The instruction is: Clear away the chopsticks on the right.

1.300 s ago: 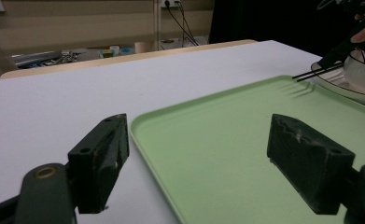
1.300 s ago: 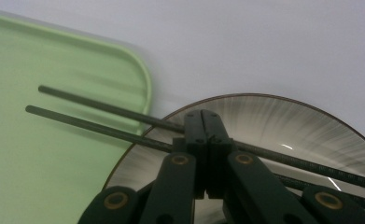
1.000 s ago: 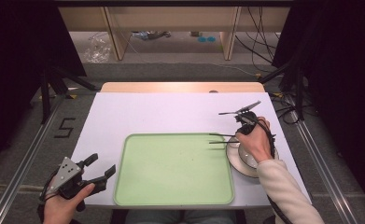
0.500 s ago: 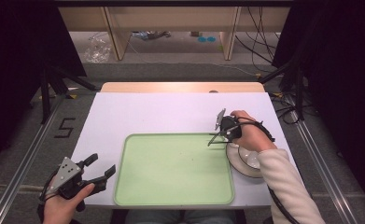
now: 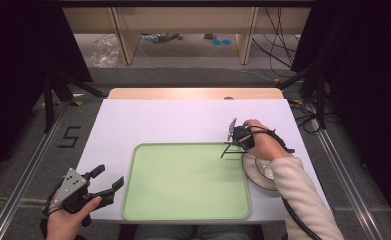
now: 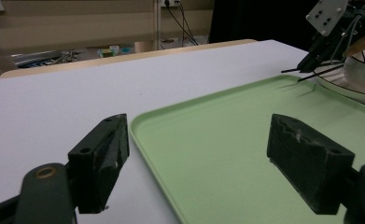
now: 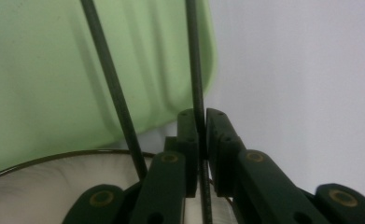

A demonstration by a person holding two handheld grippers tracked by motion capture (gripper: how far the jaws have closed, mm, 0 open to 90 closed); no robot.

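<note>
Pinching one black chopstick (image 7: pixel 195 70) over the bowl (image 5: pixel 259 170), the right gripper (image 5: pixel 232 146) has just closed; the left gripper (image 5: pixel 105 186) rests spread. Next, I judge, comes laying the chopstick on the green tray (image 5: pixel 183 180).

Bowl (image 5: pixel 261 171): far part hidden under the right hand (image 5: pixel 263 144). Chopsticks (image 7: pixel 196 70): tips cut off at the right gripper view's top edge. Bowl contents cannot be told.
</note>
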